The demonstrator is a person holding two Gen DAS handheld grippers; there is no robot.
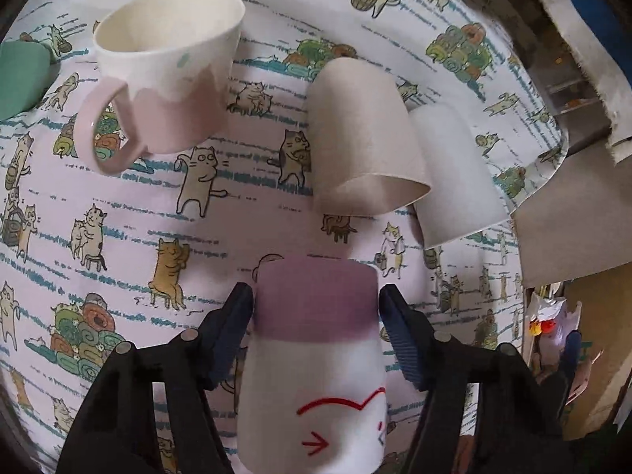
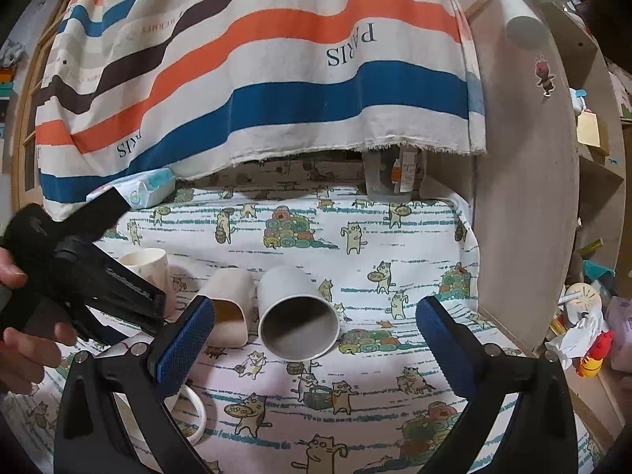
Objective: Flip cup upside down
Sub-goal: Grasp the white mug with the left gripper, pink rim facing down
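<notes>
Left gripper: jaws stand on either side of the cup, blue pads right beside its walls; contact cannot be confirmed, a thin gap seems to show on the right side. The cup is white with a mauve band at its far end and red marks (arrow, curved line) on the near part. It stands over the cat-print cloth; whether it rests on the cloth or is lifted cannot be told.

Right gripper: jaws wide apart, nothing between the pads, hovering above the cloth.

Other items on the cloth, left wrist view: a mug with pink lower half, white upper half and pink handle, upright, mouth open upward, at upper left. A beige cup lies on its side to the right of the mug, and a grey cup lies on its side just beside it, the two touching or nearly so.

Right wrist view: the beige cup and grey cup lie side by side, mouths toward the camera. A striped cloth hangs behind the table, covering the back
</notes>
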